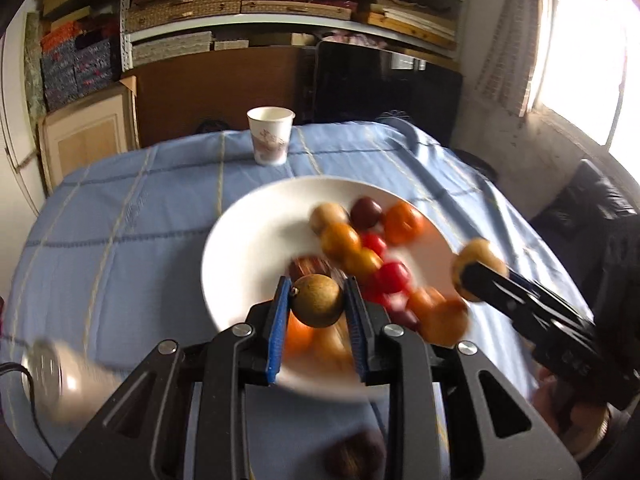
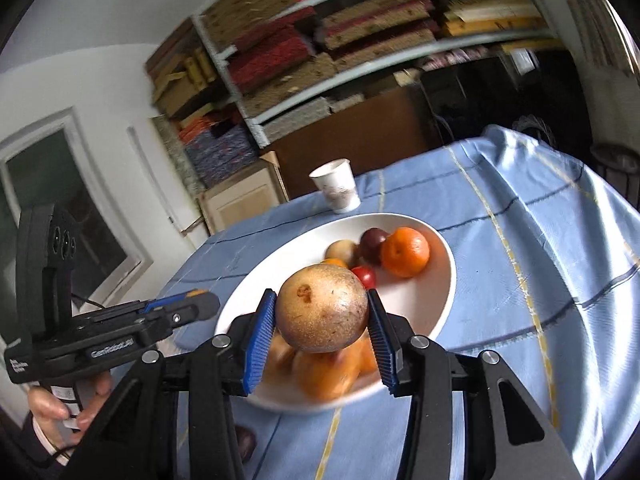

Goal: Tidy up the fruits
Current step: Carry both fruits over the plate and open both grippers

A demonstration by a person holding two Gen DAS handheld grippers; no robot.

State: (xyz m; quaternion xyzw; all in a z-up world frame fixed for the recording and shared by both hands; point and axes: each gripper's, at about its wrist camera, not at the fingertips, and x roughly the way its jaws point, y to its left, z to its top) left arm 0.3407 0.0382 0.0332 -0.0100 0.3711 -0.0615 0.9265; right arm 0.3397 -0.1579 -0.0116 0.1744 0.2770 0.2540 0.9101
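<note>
Left wrist view: left gripper, blue pads clamped on small brown round fruit, held above near rim of white plate. Right gripper entering from right, closed on larger tan fruit, over plate's right edge. Plate on blue checked tablecloth, loaded with orange, red and dark fruits, much blurred. Paper cup beyond plate.

Right wrist view: right gripper pinching tan round fruit across its widest part, above orange fruits at near side of plate. Mandarin and dark plum at far side.

Handling, judged: both held fruits light, firm-skinned, round, prone to roll; best grip across the middle, modest squeeze; low release into a gap
</note>
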